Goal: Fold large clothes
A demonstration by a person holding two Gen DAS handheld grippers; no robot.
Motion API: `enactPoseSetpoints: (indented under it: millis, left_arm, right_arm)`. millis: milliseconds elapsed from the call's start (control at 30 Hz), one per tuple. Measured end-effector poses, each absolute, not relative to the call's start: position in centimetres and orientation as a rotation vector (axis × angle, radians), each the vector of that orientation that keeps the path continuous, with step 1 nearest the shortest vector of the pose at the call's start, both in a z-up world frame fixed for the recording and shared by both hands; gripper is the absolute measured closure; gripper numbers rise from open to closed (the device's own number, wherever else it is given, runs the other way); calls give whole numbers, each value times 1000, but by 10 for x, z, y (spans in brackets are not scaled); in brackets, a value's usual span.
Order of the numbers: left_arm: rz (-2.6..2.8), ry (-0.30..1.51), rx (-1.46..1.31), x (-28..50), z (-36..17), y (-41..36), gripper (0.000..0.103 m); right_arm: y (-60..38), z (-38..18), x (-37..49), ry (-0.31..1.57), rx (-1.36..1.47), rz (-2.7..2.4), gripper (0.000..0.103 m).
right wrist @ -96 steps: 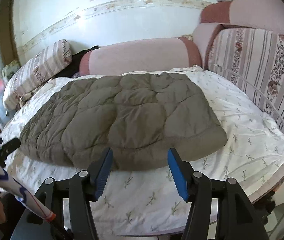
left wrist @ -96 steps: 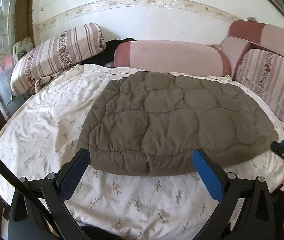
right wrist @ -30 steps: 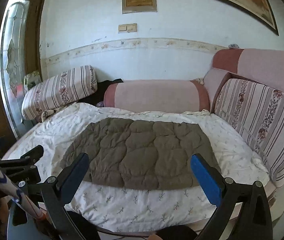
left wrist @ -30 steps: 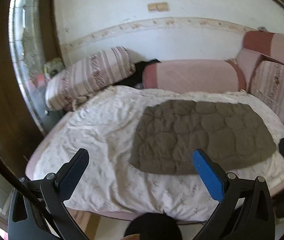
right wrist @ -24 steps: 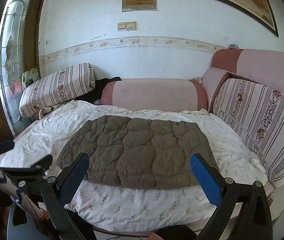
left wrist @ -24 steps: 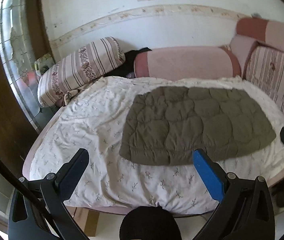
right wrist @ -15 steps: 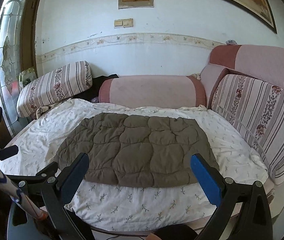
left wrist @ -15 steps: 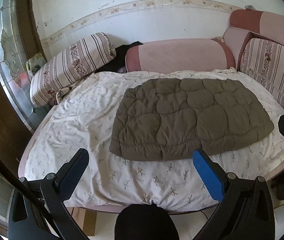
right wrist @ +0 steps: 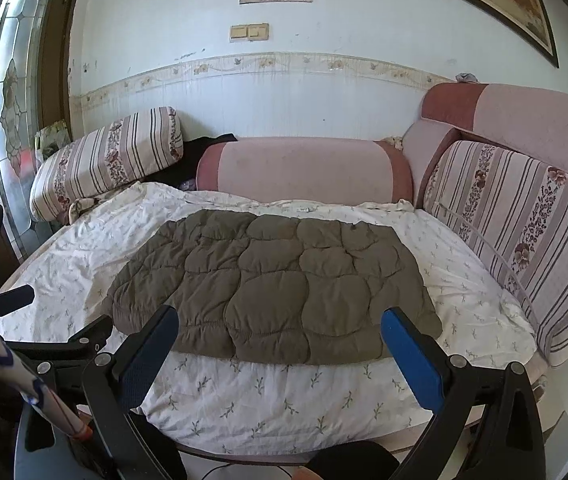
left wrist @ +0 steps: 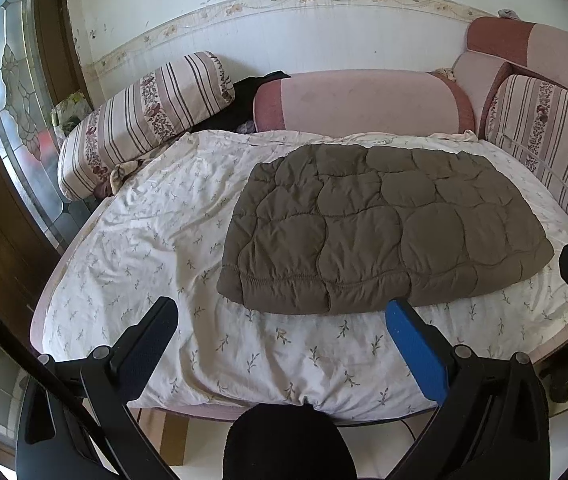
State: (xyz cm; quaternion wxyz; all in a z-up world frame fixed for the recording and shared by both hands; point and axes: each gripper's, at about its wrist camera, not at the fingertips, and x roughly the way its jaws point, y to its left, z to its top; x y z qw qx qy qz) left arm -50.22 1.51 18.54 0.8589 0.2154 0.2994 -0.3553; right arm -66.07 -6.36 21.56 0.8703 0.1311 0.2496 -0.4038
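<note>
While both grippers (left wrist: 282, 332) (right wrist: 278, 338) hang wide open and empty, the folded jacket (left wrist: 380, 228) looms nearer than before.

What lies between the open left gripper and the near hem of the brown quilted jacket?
In the left wrist view, only white floral bedsheet separates the left gripper from the brown quilted jacket.

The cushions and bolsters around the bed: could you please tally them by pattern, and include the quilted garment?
Striped floral cushions: 2, the left one and the right one.
Plain pink bolsters: 2, the centre one and the upper right one.
Olive quilted garment: 1.
Total: 5.
</note>
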Motion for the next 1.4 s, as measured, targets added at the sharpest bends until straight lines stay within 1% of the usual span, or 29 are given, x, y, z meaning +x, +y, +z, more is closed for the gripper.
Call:
enactPoseSetpoints:
  millis: [1400]
  left_arm:
    - [-755,646,463,-499,171,18,0]
  right_arm:
    - [-66,201,-657,563,300,-849,0]
